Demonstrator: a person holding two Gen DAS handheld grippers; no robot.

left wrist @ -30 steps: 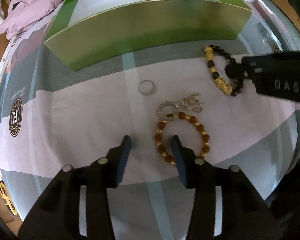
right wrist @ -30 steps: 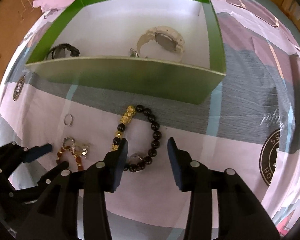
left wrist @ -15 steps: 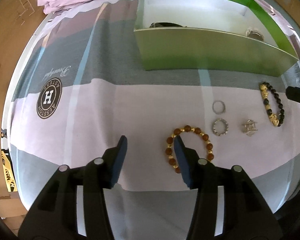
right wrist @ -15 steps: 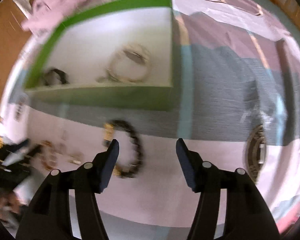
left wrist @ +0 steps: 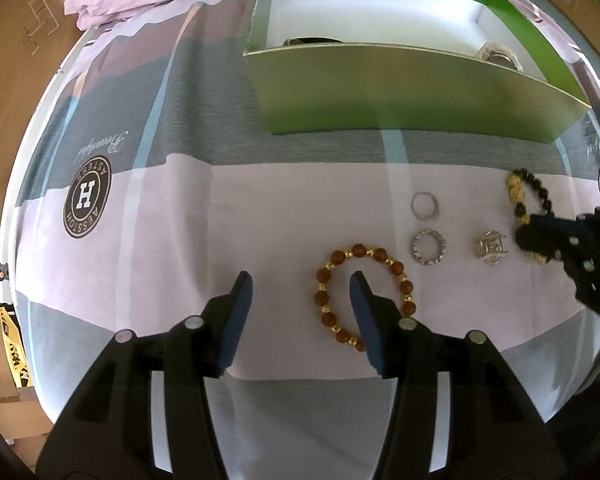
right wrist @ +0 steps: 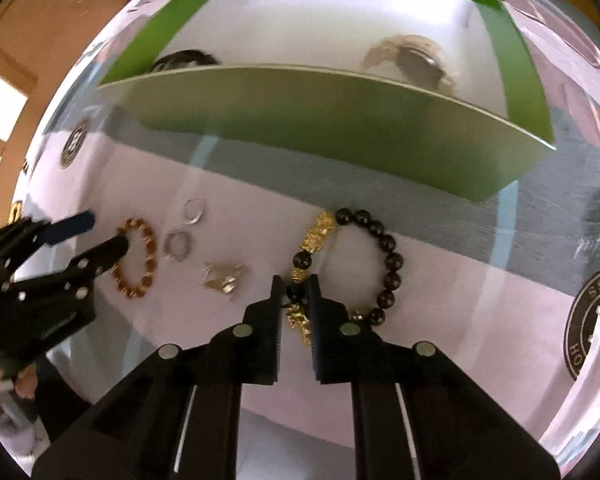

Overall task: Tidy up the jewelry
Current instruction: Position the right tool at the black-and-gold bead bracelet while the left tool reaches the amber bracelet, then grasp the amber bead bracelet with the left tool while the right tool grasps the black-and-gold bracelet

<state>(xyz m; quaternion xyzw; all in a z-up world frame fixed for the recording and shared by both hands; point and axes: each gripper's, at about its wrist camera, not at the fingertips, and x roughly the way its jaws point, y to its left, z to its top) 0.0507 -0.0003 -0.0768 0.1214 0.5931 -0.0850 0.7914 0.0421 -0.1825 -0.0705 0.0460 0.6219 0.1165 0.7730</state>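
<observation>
Ahead of both grippers, the green box [right wrist: 328, 120] stands on the striped bedsheet [left wrist: 140, 240]; its near wall hides most of a dark watch [right wrist: 182, 60] and part of a white watch [right wrist: 414, 60] inside. Nearer, the black bracelet [right wrist: 384, 256] lies flat on the sheet, its gold-charm side running toward the right gripper [right wrist: 296, 292], whose fingers have narrowed around that strand; actual contact is hard to make out. The left gripper [left wrist: 300, 292] is spread wide, its right finger over the amber bracelet [left wrist: 364, 288], covering part of the loop. Beyond lie 2 rings [left wrist: 428, 246] and a silver charm [left wrist: 490, 247].
</observation>
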